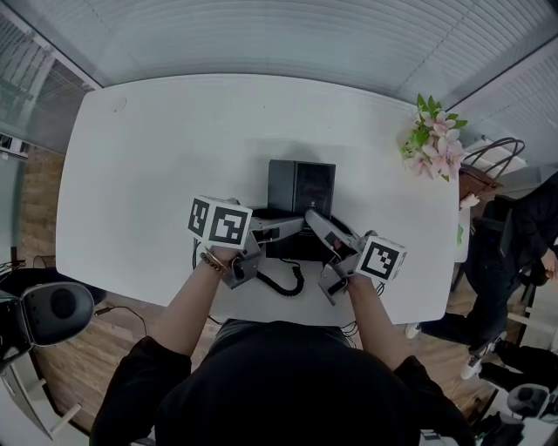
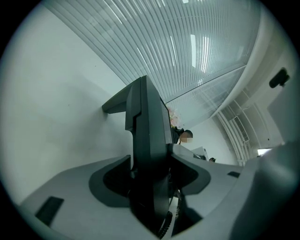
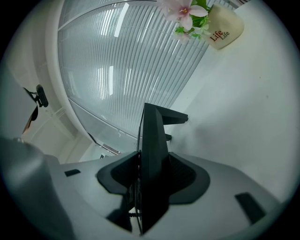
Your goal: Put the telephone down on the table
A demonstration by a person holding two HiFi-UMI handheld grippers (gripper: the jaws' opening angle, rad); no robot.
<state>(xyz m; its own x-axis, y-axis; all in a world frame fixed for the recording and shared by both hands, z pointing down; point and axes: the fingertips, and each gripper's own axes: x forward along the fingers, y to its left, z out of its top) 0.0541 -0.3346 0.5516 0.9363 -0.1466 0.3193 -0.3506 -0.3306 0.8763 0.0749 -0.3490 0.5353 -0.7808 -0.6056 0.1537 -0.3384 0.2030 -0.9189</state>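
Tabletop (image 1: 157,157) open left and beyond phone (image 1: 301,187); flowers (image 1: 433,139) block right edge; coiled cord (image 1: 283,283) lies at near edge, centre.

**Legible lettering: one word, printed twice**

"Life" stands twice in dark reddish script, one word above the other and slanted. It is on the cream vase (image 3: 225,26) that holds the pink flowers (image 3: 183,9), at the top of the right gripper view. In the head view, one cube (image 1: 220,222) and a second cube (image 1: 381,259) bear square black-and-white markers. These are coded patterns, not readable as letters or digits.
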